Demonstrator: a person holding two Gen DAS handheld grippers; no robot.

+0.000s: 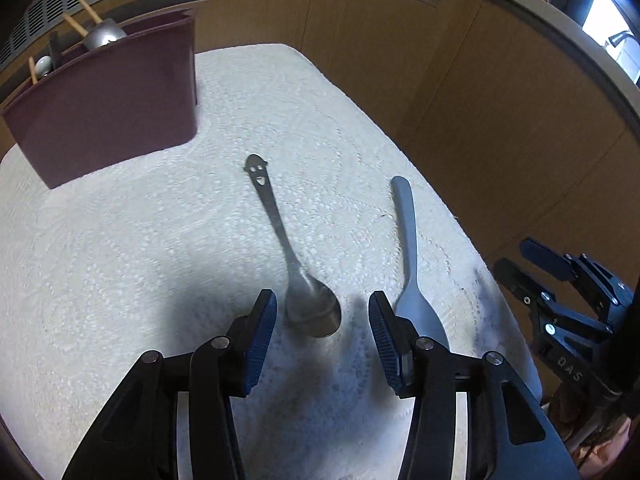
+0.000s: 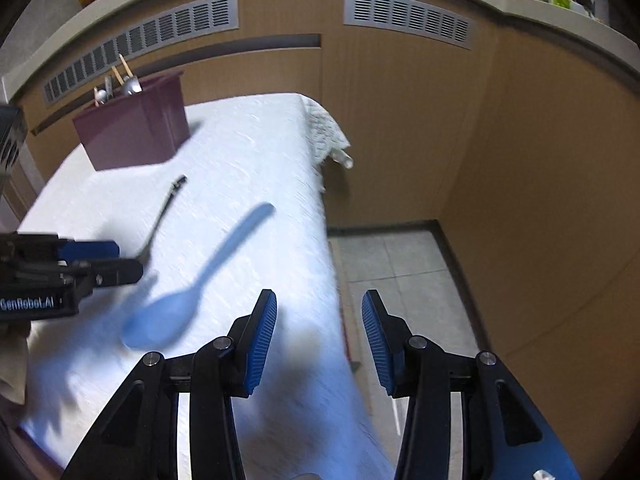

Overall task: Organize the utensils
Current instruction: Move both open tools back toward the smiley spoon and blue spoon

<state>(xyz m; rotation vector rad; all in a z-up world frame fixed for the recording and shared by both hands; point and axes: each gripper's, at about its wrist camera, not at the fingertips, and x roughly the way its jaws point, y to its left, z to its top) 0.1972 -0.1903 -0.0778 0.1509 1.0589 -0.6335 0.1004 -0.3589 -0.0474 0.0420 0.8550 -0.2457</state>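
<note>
- The right wrist view is smeared by motion blur, so the blue plastic spoon and the tablecloth show little detail there; the cloth's embossed pattern reads clearly only in the left wrist view.
- In the left wrist view the blue plastic spoon's bowl is partly hidden behind the right-hand finger of the left gripper, low and right of centre.
- The metal spoon lies mid-frame on the cloth, its bowl between the spread fingers of the left gripper, not touched by them; its handle end has a cut-out smiling face. In the right wrist view its bowl is covered by the left gripper.
- The maroon utensil holder stands in the upper left of both views; spoon bowls and wooden sticks poke above its rim, the rest hidden inside.
- The right gripper is spread wide and holds nothing, hanging over the table's right edge and the tiled floor.
- Writing: "GenRobot.AI" on the left gripper's body at the left edge of the right wrist view; "DAS" on the right gripper at the lower right of the left wrist view.
</note>
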